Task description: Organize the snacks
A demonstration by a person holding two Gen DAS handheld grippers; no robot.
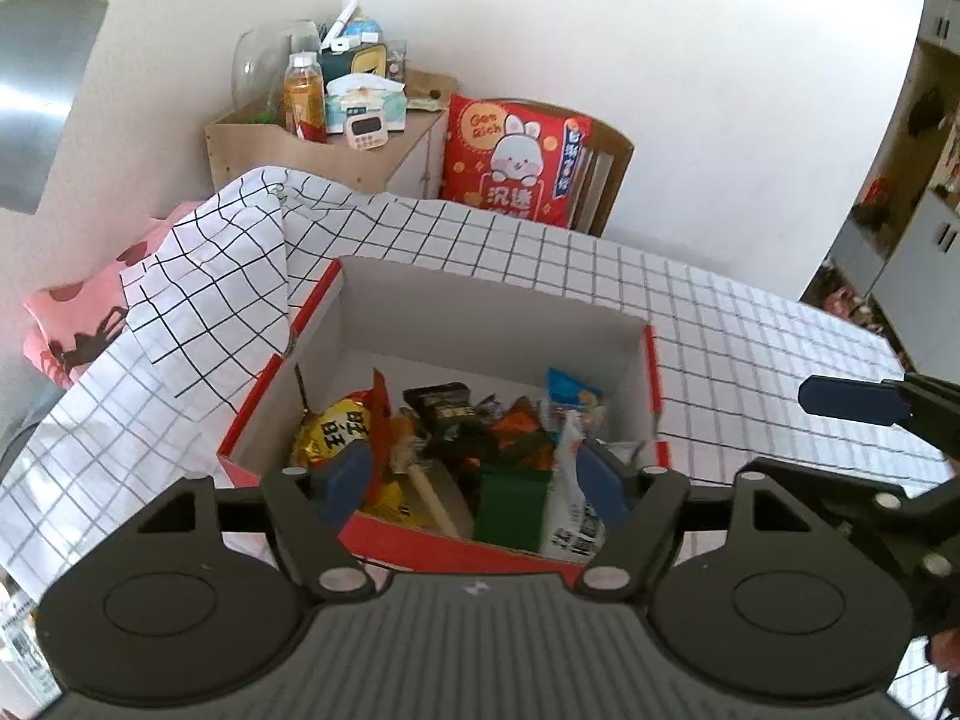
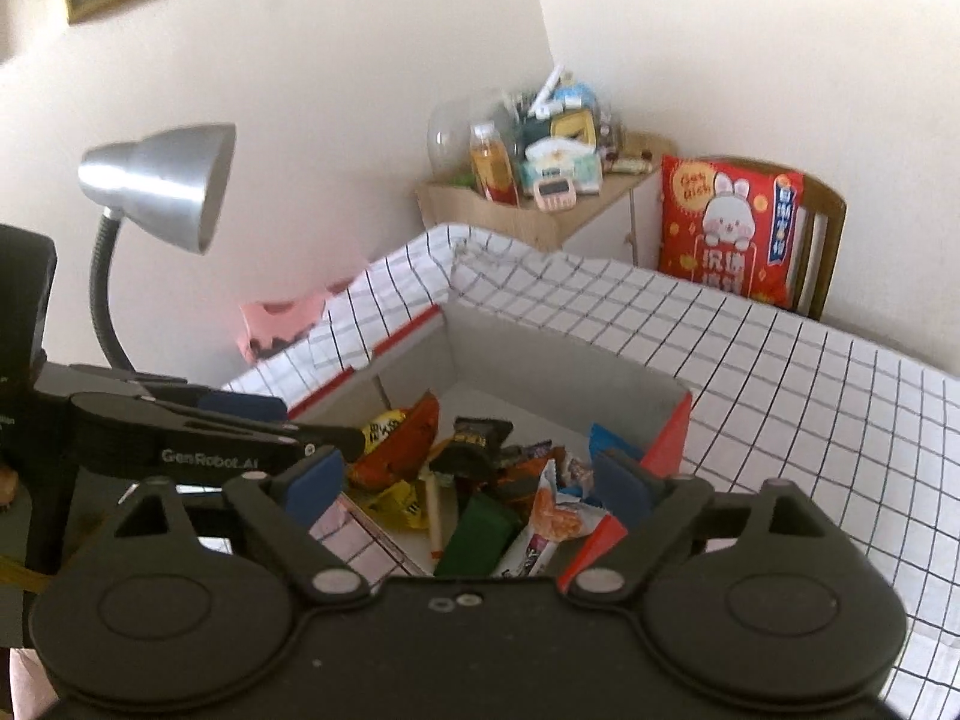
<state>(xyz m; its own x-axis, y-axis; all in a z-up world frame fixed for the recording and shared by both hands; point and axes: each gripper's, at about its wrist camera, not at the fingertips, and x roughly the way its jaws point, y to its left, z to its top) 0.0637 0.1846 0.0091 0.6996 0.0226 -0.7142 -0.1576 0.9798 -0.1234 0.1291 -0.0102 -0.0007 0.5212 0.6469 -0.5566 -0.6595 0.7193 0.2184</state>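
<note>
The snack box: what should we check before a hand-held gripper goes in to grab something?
1. Left hand-held gripper open and empty: ok, the blue pads are wide apart with nothing between them.
2. Right hand-held gripper open and empty: ok, same.
3. Snack box open at the top: ok, no lid over it.
4. Snacks reachable: ok, the gold packet, black packet and green box lie on top of the pile.
5. The two grippers clear of each other: cannot tell, each shows close at the edge of the other's view.
6. Box sitting flat on the checked cloth: cannot tell, the cloth is rumpled at its left side.
</note>
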